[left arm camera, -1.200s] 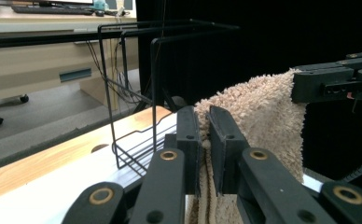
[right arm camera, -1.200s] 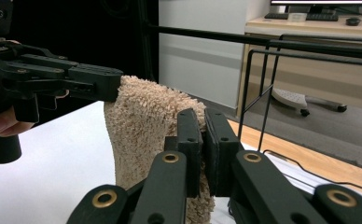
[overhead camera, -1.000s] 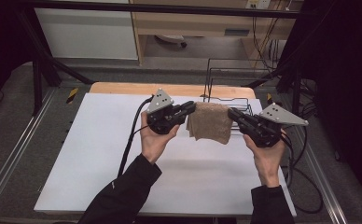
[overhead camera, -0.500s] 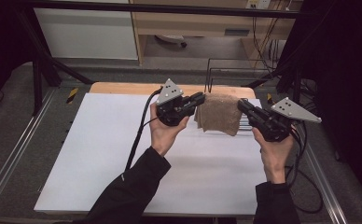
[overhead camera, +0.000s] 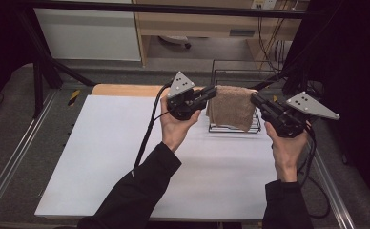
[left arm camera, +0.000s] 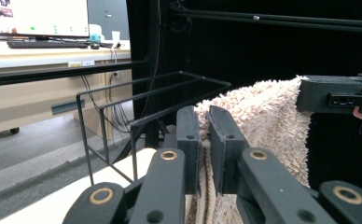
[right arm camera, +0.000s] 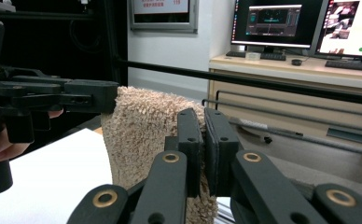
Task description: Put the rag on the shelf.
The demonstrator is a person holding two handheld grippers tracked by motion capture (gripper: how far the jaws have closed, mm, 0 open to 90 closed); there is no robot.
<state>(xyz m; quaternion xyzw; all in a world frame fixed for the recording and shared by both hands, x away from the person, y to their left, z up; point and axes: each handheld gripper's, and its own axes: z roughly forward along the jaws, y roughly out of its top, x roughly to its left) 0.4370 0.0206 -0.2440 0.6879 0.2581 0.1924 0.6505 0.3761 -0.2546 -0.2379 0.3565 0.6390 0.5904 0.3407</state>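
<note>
A tan, fluffy towel (overhead camera: 231, 109) hangs stretched between my two grippers, above the back of the white table (overhead camera: 126, 157). My left gripper (overhead camera: 213, 91) is shut on the towel's left top corner, and in the left gripper view its jaws (left arm camera: 203, 140) pinch the towel (left arm camera: 263, 116) edge. My right gripper (overhead camera: 254, 98) is shut on the right top corner; in the right gripper view the towel (right arm camera: 142, 126) is clamped between its jaws (right arm camera: 203, 144). A black wire rack (overhead camera: 235, 71) stands just behind and below the towel, whose lower edge hangs in front of the rack's base.
The wire rack (left arm camera: 123, 102) sits at the table's back edge, its top bars level with the towel. Black frame poles (overhead camera: 45, 71) stand to the left and right. A desk with monitors (right arm camera: 281, 23) lies beyond the table. Cables trail from both grippers.
Both hands have lifted the towel and carried it farther back and to the right, up to the wire rack. Both grips on the towel have held.
</note>
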